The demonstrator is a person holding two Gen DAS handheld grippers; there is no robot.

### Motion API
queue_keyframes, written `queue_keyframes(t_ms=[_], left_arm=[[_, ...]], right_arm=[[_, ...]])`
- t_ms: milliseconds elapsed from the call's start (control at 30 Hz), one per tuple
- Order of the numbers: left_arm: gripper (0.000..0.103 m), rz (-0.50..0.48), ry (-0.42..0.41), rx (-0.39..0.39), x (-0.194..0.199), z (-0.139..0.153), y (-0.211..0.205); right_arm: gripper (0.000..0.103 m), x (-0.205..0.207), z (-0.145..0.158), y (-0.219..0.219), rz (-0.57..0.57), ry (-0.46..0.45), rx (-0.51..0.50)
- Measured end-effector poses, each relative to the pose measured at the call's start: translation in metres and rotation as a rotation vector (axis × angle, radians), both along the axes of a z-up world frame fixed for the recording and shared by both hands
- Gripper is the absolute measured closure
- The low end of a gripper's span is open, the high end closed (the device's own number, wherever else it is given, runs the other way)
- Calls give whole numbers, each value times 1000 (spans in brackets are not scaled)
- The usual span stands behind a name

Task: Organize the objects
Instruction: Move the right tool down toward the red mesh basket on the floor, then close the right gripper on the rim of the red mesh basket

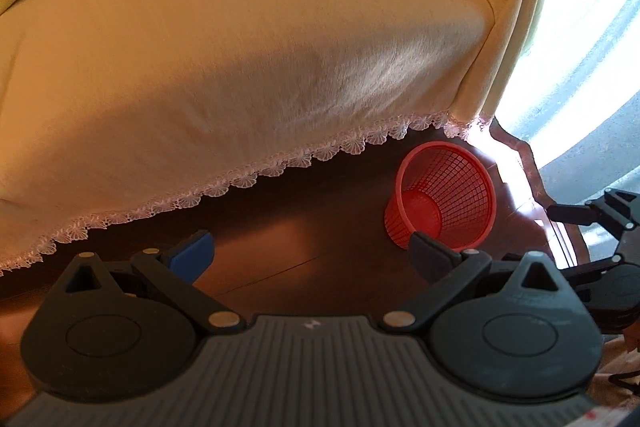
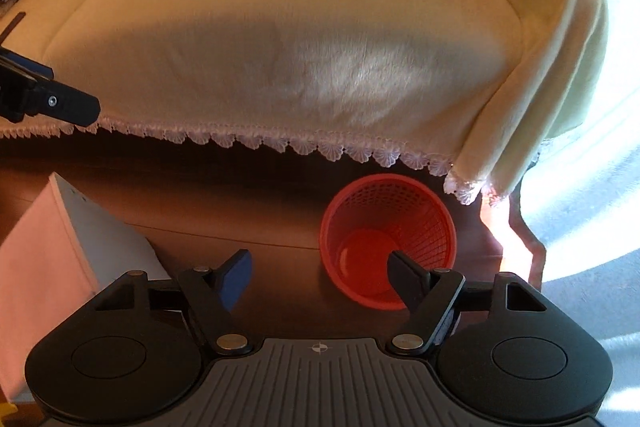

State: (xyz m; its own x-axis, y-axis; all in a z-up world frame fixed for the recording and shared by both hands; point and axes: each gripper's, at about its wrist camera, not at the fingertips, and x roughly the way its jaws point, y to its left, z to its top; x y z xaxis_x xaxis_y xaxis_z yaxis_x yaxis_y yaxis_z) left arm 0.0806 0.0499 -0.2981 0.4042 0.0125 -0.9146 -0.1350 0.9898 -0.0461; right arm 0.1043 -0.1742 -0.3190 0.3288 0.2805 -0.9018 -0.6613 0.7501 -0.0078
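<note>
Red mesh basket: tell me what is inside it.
The red mesh basket looks empty: its bare red bottom shows. One finger of the right tongs covers a strip of the near inner wall, so that part is unseen.

My left wrist camera looks steeply down over its fingers at the dark floor, with the red mesh basket at two o'clock and the yellow cover filling twelve. My right wrist camera faces the same way, nearer the basket. Both share the lace hem and the small clutter at eleven o'clock, well off.
</note>
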Motion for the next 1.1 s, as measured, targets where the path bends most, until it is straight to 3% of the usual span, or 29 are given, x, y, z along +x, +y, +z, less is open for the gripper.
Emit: queue_keyframes(t_ms=[233, 467, 800, 1100], left_arm=[[2, 44, 4, 20, 34, -75, 8], [2, 76, 8, 23, 54, -133, 15], [2, 62, 46, 6, 61, -185, 11], [2, 58, 44, -18, 61, -198, 7]], right_arm=[[47, 40, -113, 1, 66, 24, 0], [59, 55, -194, 10, 158, 37, -21], [73, 66, -258, 9, 233, 45, -53], [86, 68, -285, 8, 282, 7, -28]])
